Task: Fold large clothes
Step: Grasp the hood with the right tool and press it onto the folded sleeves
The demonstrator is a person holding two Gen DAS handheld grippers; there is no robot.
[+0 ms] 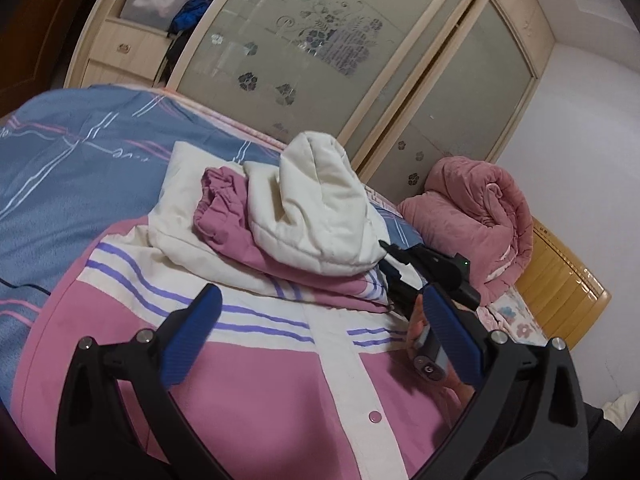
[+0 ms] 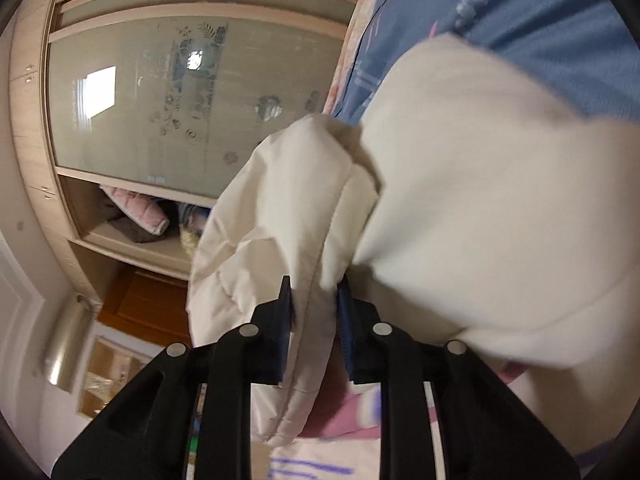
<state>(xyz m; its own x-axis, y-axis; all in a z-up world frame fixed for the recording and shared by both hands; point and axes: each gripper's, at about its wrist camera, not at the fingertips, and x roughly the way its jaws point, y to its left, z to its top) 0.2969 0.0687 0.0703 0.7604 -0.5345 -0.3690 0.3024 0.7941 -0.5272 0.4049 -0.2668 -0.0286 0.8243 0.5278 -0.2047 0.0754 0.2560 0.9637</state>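
A pink and cream jacket [image 1: 248,392] with purple stripes lies spread on the bed, snap placket facing up. Its cream padded hood [image 1: 320,208] is lifted over the folded sleeves. My left gripper [image 1: 320,328] is open and empty, hovering just above the jacket's chest. My right gripper [image 2: 314,304] is shut on the edge of the cream hood [image 2: 288,216] and holds it up. The right gripper also shows in the left wrist view [image 1: 424,272], beside the hood's lower right.
A blue patterned bedsheet [image 1: 72,168] covers the bed. A rolled pink blanket [image 1: 472,220] lies at the bed's far right by a wooden headboard [image 1: 560,288]. A wardrobe with frosted sliding doors [image 1: 320,52] and open shelves of clothes stands behind.
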